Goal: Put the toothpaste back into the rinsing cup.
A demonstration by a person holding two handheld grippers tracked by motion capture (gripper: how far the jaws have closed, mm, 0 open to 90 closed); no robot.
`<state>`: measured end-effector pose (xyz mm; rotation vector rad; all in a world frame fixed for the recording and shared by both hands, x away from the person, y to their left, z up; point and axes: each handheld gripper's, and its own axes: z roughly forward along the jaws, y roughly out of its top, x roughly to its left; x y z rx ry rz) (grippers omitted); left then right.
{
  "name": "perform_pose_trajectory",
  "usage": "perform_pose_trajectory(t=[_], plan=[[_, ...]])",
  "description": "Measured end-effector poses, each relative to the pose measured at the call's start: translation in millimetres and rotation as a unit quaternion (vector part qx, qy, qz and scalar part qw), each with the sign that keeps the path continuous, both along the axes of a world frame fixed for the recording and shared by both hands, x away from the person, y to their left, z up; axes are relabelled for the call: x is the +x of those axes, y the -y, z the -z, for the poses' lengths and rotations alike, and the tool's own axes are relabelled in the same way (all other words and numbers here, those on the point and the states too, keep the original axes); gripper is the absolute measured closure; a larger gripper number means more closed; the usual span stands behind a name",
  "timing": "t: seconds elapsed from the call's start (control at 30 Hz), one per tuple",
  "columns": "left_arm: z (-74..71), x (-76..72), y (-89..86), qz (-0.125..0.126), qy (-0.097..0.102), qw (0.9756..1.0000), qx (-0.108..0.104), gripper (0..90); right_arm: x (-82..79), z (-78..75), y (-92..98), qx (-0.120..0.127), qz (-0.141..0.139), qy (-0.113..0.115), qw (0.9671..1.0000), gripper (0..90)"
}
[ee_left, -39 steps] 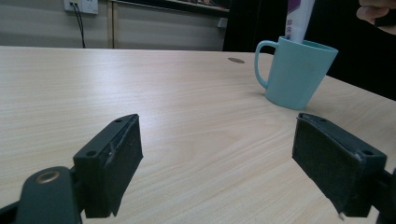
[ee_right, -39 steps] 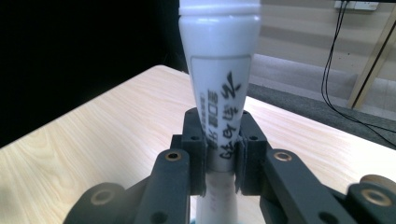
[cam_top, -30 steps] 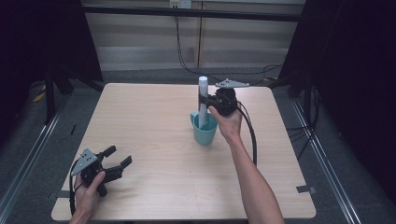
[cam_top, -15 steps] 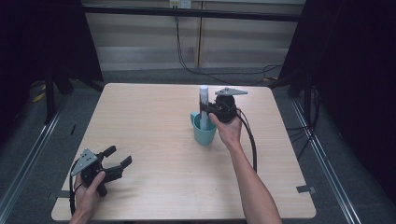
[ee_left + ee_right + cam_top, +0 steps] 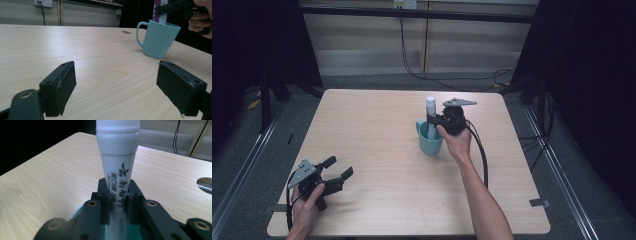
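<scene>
Wooden table | right gripper clamped on white tube (upright in teal mug) | left gripper wide open, empty | tube lower than a second ago

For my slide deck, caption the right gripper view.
Right gripper clamps an upright white tube over the teal mug.

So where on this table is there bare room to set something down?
The table is bare between the left tongs and the teal mug, and along the far edge. It is crowded only at the mug, where the right tongs clamp the white tube.
</scene>
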<state>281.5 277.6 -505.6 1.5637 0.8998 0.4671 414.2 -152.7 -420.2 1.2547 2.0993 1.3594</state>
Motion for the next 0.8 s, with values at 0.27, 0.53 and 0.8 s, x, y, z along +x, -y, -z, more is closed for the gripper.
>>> perform_pose_trajectory(t=[0.27, 0.53, 0.8], plan=[[0.0, 0.5, -0.6, -0.002, -0.001, 1.0000, 0.000, 15.8, 0.6, 2.0, -1.1, 0.004, 0.002, 0.001, 1.0000, 74.3], [0.1, 0.8, 0.0, -0.002, -0.005, 1.0000, -0.006, 15.8, 0.8, -5.8, -2.7, 0.010, -0.004, 0.008, 0.9999, 66.1], [0.2, 1.1, 0.1, -0.004, -0.006, 0.9999, -0.008, 15.8, -2.0, -9.9, -1.6, 0.015, 0.001, 0.016, 0.9998, 53.7]])
